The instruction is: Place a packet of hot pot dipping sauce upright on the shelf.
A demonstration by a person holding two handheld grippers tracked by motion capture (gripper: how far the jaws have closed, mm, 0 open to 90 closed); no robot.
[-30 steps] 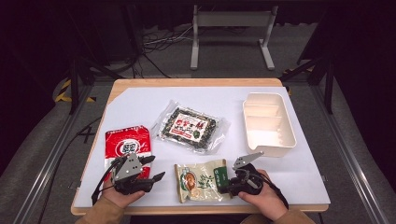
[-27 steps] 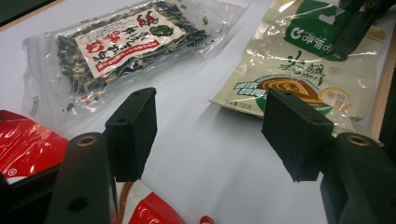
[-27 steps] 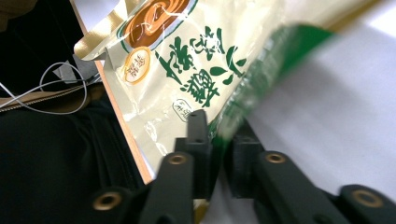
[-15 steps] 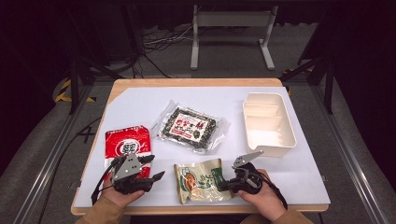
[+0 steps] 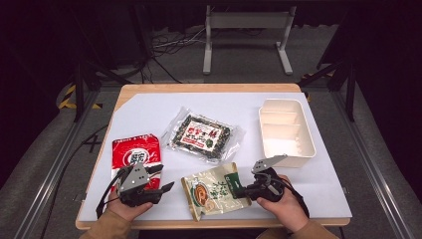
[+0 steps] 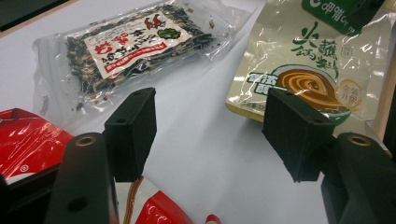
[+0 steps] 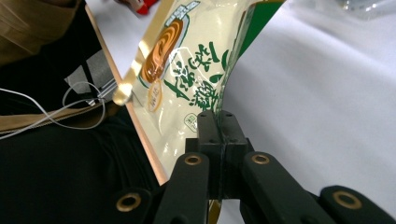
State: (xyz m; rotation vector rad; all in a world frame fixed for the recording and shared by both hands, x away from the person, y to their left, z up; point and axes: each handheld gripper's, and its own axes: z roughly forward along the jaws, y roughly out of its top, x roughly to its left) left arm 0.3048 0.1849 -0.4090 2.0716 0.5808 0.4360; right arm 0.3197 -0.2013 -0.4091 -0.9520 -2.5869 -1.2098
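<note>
Your left gripper [image 6: 210, 135] hangs open above the white table [image 6: 205, 154], between a seaweed packet [image 6: 126, 49] and a beige pouch [image 6: 313, 60].

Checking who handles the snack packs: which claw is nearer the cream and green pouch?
Right. The right claw is shut on the edge of the cream and green pouch. The left claw sits open on the pouch's other side, apart from it, beside the red packet.
</note>
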